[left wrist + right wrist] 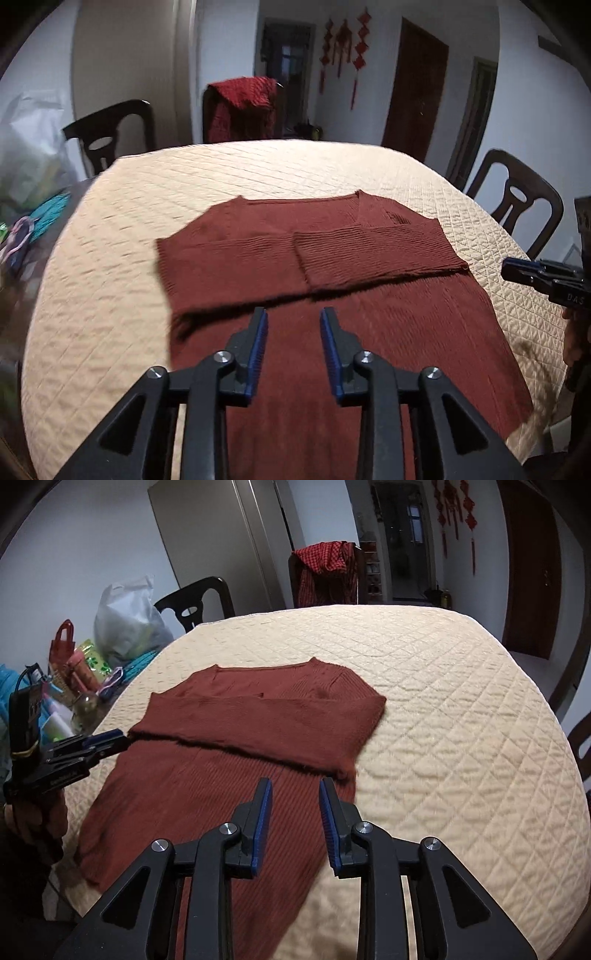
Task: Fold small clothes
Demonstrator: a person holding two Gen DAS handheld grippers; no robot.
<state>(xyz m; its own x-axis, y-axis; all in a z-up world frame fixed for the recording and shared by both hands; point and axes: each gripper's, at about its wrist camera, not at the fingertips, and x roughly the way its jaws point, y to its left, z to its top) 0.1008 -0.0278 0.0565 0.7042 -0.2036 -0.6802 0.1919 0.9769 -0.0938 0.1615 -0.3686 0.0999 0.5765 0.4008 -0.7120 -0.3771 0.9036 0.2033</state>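
Left wrist view: rust-red ribbed knit sweater (pixel 332 295) lying flat on cream quilted tabletop (pixel 129 258), sleeves folded across chest. Left gripper (pixel 293 314) and right gripper (pixel 295 784) hovering parted, holding nothing. Soft, light, limp; likely best pinching hem corners.

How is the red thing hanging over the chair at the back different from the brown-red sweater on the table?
The checked cloth hangs draped over a chair back; the sweater lies flat on the quilted table cover. The cloth is brighter red with a dark check; the sweater is plain rust brown with fine ribs. The cloth is bunched; the sweater has its sleeves folded neatly across its chest. Both are reddish fabric, and neither is being held.
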